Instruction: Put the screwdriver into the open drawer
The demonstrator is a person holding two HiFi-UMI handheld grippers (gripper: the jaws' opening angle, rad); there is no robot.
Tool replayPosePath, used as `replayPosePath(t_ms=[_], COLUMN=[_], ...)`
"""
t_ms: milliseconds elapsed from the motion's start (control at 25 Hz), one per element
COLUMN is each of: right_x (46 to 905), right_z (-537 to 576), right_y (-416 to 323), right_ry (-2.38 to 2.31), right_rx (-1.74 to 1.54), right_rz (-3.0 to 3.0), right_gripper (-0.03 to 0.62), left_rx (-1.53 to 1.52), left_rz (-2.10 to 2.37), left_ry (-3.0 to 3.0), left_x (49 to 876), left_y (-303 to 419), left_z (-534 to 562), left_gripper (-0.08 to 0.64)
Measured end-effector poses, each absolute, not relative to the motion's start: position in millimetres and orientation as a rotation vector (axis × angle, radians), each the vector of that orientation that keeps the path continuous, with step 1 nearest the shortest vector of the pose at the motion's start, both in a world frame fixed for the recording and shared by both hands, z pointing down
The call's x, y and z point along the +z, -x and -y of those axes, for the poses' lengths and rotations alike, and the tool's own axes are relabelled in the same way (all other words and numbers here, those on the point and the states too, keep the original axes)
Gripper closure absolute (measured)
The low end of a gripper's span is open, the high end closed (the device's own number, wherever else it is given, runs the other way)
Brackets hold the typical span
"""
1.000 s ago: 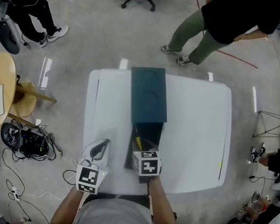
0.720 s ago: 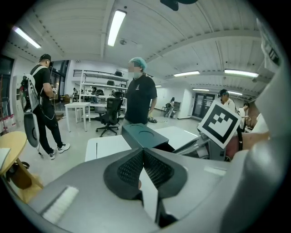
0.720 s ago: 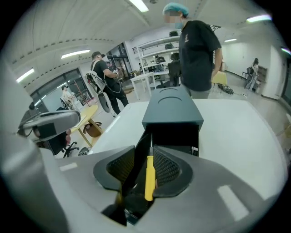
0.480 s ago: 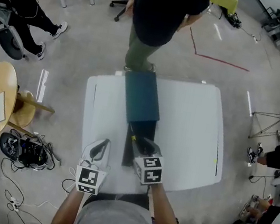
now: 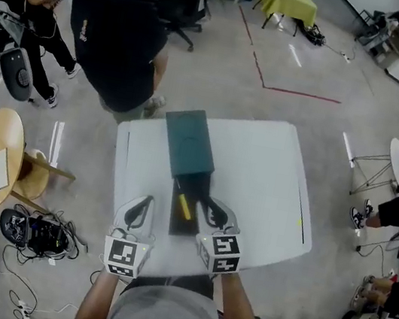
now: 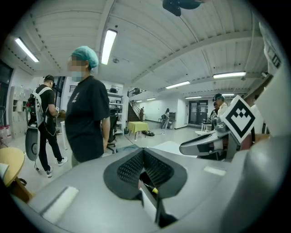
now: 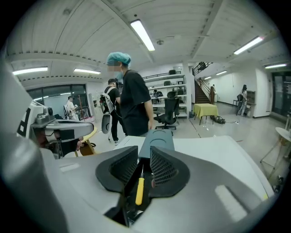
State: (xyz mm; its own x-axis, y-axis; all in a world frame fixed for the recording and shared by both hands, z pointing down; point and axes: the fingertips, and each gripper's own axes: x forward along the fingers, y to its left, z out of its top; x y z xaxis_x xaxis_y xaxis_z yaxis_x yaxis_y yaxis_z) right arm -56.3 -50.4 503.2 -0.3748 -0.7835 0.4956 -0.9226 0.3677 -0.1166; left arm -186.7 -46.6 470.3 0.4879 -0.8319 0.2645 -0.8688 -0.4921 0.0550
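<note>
R gripper (image 7: 144,150) jaws half-open, just closing, empty, over screwdriver (image 7: 139,191) in drawer (image 5: 186,227)

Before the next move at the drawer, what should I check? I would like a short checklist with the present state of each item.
1. Screwdriver lies inside the open drawer: ok.
2. Right gripper is free of the screwdriver: ok. Its jaws stand apart, have just been closing, and nothing is held between them.
3. Left gripper is empty: ok. Its jaws are together on nothing.
4. Screwdriver lies wholly below the drawer's rim: cannot tell.
5. Standing person is apart from the teal cabinet: ok.
</note>
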Motion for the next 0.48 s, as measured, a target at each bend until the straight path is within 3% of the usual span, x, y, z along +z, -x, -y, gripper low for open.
replayPosePath(t_ms=[480], right_x=[447], right_z=[15], right_y=[17], right_ry=[-1.719], right_rx=[0.34], right_rz=[2.347], right_gripper=[0.581], left_rx=[0.27], left_rz=[1.444], left_ry=[-2.619], left_x=[444], left_y=[168], left_z=[31], left_gripper=[0.548])
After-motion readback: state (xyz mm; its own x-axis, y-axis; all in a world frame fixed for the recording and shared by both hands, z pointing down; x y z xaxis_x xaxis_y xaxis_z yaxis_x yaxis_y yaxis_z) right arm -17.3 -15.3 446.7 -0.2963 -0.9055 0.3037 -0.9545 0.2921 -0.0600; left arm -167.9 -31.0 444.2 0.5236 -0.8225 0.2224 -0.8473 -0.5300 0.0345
